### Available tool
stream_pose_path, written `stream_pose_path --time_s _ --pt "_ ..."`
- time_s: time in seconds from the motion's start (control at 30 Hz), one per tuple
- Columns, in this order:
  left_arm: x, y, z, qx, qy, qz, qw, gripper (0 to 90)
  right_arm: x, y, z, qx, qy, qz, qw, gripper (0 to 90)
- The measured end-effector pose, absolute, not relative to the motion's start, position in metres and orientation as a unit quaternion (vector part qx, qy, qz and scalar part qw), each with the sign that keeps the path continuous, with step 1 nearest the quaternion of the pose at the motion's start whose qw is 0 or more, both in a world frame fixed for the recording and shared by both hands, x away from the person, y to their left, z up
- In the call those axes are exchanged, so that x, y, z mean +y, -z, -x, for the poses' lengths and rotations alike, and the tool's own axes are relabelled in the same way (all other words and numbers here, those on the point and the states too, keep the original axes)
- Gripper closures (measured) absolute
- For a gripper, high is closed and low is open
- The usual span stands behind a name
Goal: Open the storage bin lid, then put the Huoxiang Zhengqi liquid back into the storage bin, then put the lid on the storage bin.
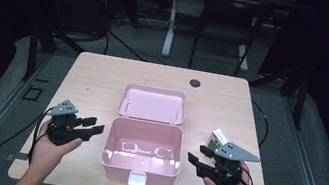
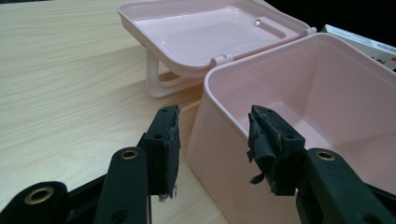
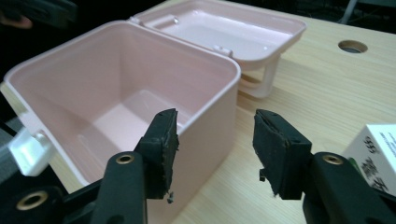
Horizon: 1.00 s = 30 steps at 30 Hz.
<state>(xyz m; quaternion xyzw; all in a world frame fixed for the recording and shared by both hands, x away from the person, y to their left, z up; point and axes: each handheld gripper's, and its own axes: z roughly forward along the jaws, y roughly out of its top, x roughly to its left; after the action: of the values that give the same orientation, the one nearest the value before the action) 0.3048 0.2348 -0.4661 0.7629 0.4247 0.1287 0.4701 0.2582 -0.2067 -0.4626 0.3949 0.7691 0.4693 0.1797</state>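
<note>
An open pink box (image 1: 140,166) stands at the table's front centre with nothing inside it. Its lid (image 1: 152,103) lies hinged back behind it, and a white latch (image 1: 137,179) sits on the front wall. My left gripper (image 1: 91,129) is open just left of the box, jaws pointing at its left wall (image 2: 205,140). My right gripper (image 1: 194,155) is open just right of the box, jaws aimed at its right wall (image 3: 210,135). A small white and green carton (image 1: 217,140) lies beside the right gripper, also seen as carton (image 3: 376,154).
The wooden table (image 1: 92,85) has a round cable hole (image 1: 195,83) at the back. Bare wood lies left, right and behind the box. Table legs and cables stand on the floor beyond the far edge.
</note>
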Motion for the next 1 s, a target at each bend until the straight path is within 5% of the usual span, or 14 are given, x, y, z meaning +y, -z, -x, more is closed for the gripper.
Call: stream_pose_path --time_s 0.87,1.0 --pt "0.244 0.455 -0.299 0.425 -0.126 -0.764 0.469 52.0 -0.205 0.449 -0.316 0.856 -0.297 -0.388 0.171 44.2" --pt "0.246 0.456 -0.300 0.428 -0.125 -0.764 0.466 52.0 -0.206 0.445 -0.328 0.861 -0.276 -0.403 0.141 44.5"
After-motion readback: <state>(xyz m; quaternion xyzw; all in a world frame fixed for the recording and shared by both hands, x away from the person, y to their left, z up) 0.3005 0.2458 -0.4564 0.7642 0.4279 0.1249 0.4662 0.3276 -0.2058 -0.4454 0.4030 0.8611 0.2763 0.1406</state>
